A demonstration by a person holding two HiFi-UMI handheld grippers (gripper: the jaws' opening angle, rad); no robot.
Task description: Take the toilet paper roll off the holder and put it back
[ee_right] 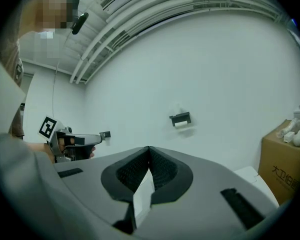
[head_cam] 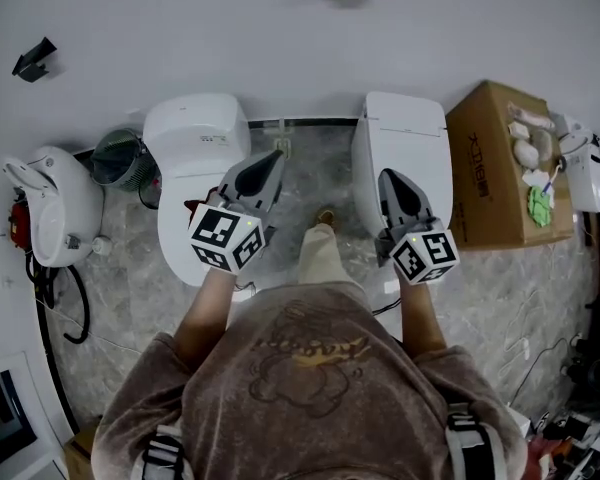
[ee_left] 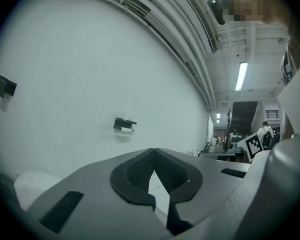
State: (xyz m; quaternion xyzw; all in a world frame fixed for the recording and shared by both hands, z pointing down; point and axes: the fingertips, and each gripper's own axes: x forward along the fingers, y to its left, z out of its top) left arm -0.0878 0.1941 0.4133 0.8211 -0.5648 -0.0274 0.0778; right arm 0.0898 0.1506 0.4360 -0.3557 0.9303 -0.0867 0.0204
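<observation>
Plain white wall [head_cam: 180, 28], grey marble-look floor [head_cam: 540, 308]. White toilet [head_cam: 195, 138] on the left, second toilet [head_cam: 405, 138] on the right, both backed against that wall. Dark bin [head_cam: 118, 158] beside the first, open cardboard box [head_cam: 490, 158] just beside the second. Strip light [ee_left: 241, 76] glowing overhead.

white toilet [head_cam: 195, 133], second toilet [head_cam: 405, 140], cardboard box [head_cam: 485, 153], perhaps a bin [head_cam: 118, 160]

Head view steeply down, gripper views facing wall [ee_left: 90, 74], all sharing distant holder [ee_right: 180, 119]
</observation>
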